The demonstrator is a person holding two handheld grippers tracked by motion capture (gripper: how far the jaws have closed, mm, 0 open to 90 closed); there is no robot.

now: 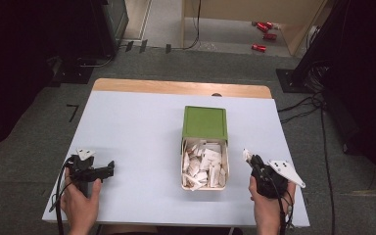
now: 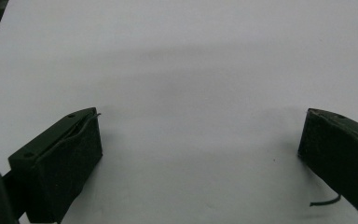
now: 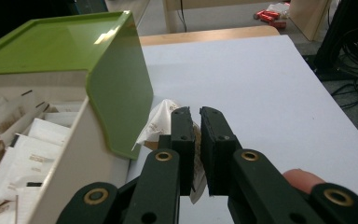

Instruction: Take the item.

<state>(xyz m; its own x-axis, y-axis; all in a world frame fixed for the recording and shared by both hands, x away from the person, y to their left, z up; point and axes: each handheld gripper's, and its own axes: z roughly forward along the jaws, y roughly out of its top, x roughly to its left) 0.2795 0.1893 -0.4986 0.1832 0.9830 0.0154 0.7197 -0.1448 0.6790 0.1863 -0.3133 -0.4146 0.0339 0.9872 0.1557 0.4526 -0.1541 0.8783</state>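
A cream box (image 1: 182, 164) full of several white paper packets (image 1: 203, 164) stands right of the table's middle, its green lid (image 1: 204, 122) pushed to the far end. My right gripper (image 1: 250, 160) hovers just right of the box, shut on a crumpled white packet (image 1: 245, 153). In the right gripper view the jaws (image 3: 196, 126) pinch that packet (image 3: 161, 121) beside the lid's green side (image 3: 116, 93) and the box wall (image 3: 74, 154). My left gripper (image 1: 108, 169) rests near the front left of the table, open. Its jaws (image 2: 200, 140) stand wide apart over bare white tabletop.
The white table (image 1: 137, 127) has a wooden strip (image 1: 176, 87) along its far edge. Red cans (image 1: 264, 29) lie on the floor far behind. Black cables (image 1: 318, 107) run along the floor to the right of the table.
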